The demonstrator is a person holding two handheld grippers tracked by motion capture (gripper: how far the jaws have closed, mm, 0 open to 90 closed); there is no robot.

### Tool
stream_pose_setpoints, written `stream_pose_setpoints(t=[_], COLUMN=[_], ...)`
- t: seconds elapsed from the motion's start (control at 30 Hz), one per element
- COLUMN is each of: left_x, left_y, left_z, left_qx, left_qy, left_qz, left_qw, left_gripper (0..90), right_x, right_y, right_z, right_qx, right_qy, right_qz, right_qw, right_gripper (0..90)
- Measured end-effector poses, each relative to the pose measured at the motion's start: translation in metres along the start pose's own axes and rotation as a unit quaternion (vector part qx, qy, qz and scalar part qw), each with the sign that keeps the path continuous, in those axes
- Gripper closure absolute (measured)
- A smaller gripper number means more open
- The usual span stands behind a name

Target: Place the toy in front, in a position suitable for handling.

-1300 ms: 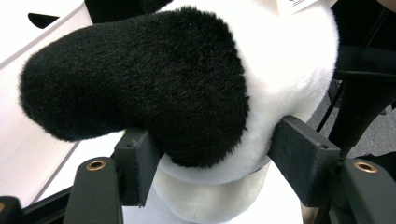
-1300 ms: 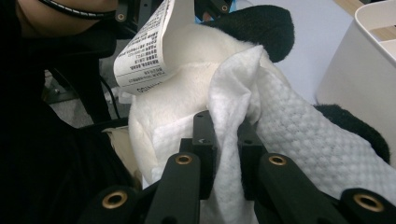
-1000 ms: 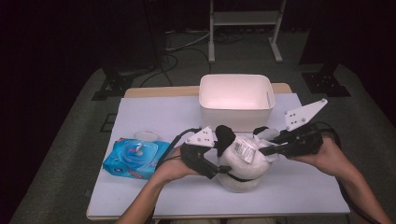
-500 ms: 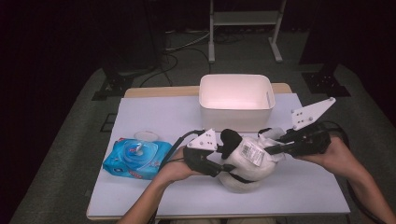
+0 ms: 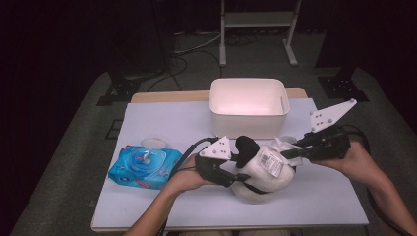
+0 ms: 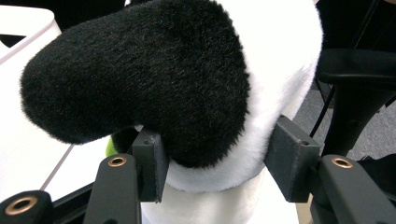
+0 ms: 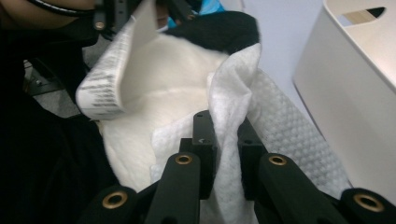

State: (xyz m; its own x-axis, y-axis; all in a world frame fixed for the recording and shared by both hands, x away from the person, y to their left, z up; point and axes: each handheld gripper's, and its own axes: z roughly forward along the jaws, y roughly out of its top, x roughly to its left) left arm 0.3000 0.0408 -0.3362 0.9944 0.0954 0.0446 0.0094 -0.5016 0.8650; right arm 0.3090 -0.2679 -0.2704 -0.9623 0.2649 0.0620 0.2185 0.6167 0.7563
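A black-and-white plush toy [image 5: 265,174] lies on the white table cover, with a barcode tag [image 5: 271,161] on top. My left gripper [image 5: 241,174] comes at it from the left. Its jaws have just been closing, and the pads [image 6: 149,161] now press into the plush toy [image 6: 187,70] from both sides. From the right, my right gripper [image 5: 288,153] is shut on a white wet wipe [image 7: 233,93], which rests against the toy's white fur [image 7: 154,112] beside the tag [image 7: 112,79].
A white plastic bin [image 5: 248,118] stands just behind the toy, close to the right gripper. A blue pack of wipes [image 5: 142,167] lies at the left, with a small clear lid [image 5: 153,142] behind it. The table cover [image 5: 167,118] ends in an edge near the person.
The left gripper's jaws have closed onto the plush toy. The right gripper with the wipe has stayed at the toy's right side, shifting only slightly.
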Motion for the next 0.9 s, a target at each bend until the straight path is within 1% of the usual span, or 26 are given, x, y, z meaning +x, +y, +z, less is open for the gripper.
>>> stream_pose_setpoints(t=[0.2,0.23,0.33,0.43,0.5,0.57,0.6,0.7,0.77,0.8,0.9], left_x=[-0.001,-0.001,-0.001,-0.001,-0.001,0.000,0.000,0.000,0.001,0.002,0.003], left_y=[-0.001,-0.001,-0.002,-0.002,-0.003,-0.003,-0.004,-0.004,-0.005,-0.006,-0.005], left_z=[-0.001,-0.001,-0.001,-0.001,-0.001,-0.001,0.000,0.002,0.004,0.006,0.009], left_qx=[0.000,-0.001,-0.003,-0.004,-0.005,-0.008,-0.009,-0.010,-0.006,-0.009,-0.010], left_qy=[-0.001,-0.002,-0.003,-0.003,0.000,0.002,0.002,-0.004,-0.004,-0.010,-0.017], left_qz=[0.002,0.001,0.001,0.002,-0.001,-0.010,-0.017,-0.026,-0.038,-0.043,-0.046], left_qw=[1.0000,1.0000,1.0000,1.0000,1.0000,0.9999,0.9998,0.9996,0.9993,0.9990,0.9987], left_gripper=[46.1,46.0,46.1,46.2,46.2,45.5,42.7,35.1,27.2,25.6,21.1], right_x=[-0.012,-0.014,-0.018,-0.021,-0.022,-0.020,-0.019,-0.016,-0.015,-0.015,-0.013], right_y=[0.000,0.001,0.001,0.001,0.001,0.001,0.000,-0.003,-0.005,-0.006,-0.007], right_z=[-0.001,0.000,0.000,0.000,0.000,0.001,0.001,0.002,0.002,0.002,0.003], right_qx=[-0.006,-0.007,-0.011,-0.012,-0.012,-0.009,-0.011,-0.005,-0.007,-0.010,-0.012], right_qy=[-0.009,-0.007,-0.012,-0.016,-0.015,-0.016,-0.013,-0.012,-0.009,-0.007,-0.005], right_qz=[0.013,0.014,0.015,0.018,0.022,0.020,0.019,0.021,0.022,0.025,0.024], right_qw=[0.9999,0.9999,0.9998,0.9996,0.9996,0.9996,0.9997,0.9997,0.9997,0.9996,0.9996], right_gripper=[82.0,81.9,82.0,82.0,82.0,81.9,81.9,81.9,81.9,81.9,81.9])
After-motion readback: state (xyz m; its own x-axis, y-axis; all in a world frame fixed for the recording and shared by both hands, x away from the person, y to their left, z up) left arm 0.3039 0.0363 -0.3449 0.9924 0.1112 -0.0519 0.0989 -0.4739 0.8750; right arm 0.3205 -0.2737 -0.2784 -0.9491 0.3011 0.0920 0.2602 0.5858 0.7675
